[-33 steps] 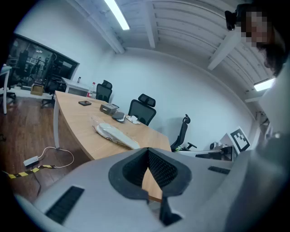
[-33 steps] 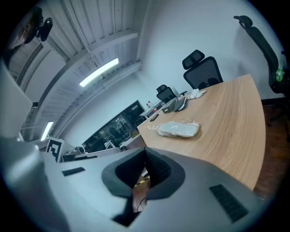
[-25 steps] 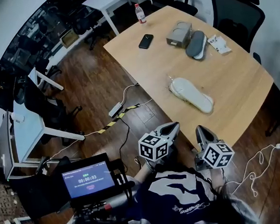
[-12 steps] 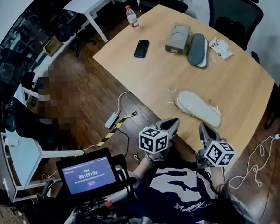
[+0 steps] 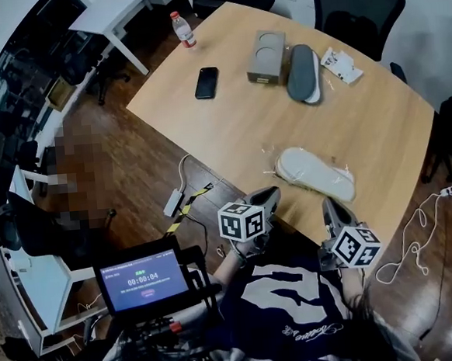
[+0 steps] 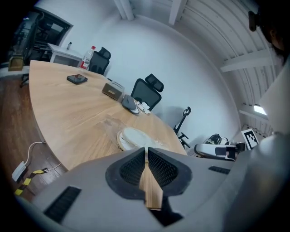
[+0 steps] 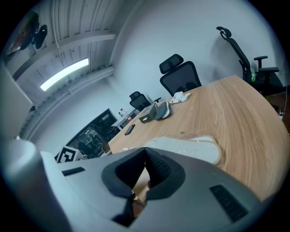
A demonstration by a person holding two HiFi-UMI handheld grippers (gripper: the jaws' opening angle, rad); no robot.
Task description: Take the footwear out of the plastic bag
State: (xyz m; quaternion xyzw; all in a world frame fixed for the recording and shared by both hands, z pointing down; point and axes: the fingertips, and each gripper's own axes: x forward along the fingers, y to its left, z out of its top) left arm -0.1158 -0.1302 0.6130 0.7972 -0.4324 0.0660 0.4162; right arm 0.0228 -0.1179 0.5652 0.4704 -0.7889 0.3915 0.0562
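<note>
Two grippers are hanging just off the near edge of the wooden table point(image 5: 230, 129), each with its jaws pressed together and clasping nothing. The left gripper point(image 5: 271, 193) is pointing toward one o'clock and the right gripper point(image 5: 327, 205) toward twelve. The footwear point(image 5: 313, 173), a pale slipper, is lying flat inside its clear plastic bag point(image 5: 275, 164) close to that edge, at one o'clock from the left gripper and about twelve from the right one. Only the table's rim and a strip of bare wood are lying between the jaws and the bag.

Well beyond the bag, at twelve o'clock, a dark slipper point(image 5: 302, 72) is resting against a grey box point(image 5: 265, 56), with a white packet point(image 5: 340, 64) at their three o'clock. A black phone point(image 5: 207, 82) is lying at the box's nine o'clock and a bottle point(image 5: 183, 29) is standing at eleven, near the far corner. Office chairs point(image 5: 353, 10) are standing behind the far edge.

On the floor, a power strip point(image 5: 173, 203) and a taped cable point(image 5: 196, 194) are lying at nine o'clock of the left gripper, and a white cord point(image 5: 406, 239) is trailing at three o'clock of the right. A lit screen point(image 5: 140, 280) is sitting at eight o'clock.

The near edge is running from ten o'clock down to four. Broad bare wood is stretching from the bag's nine through twelve, while the table's right edge is curving round at its three.
</note>
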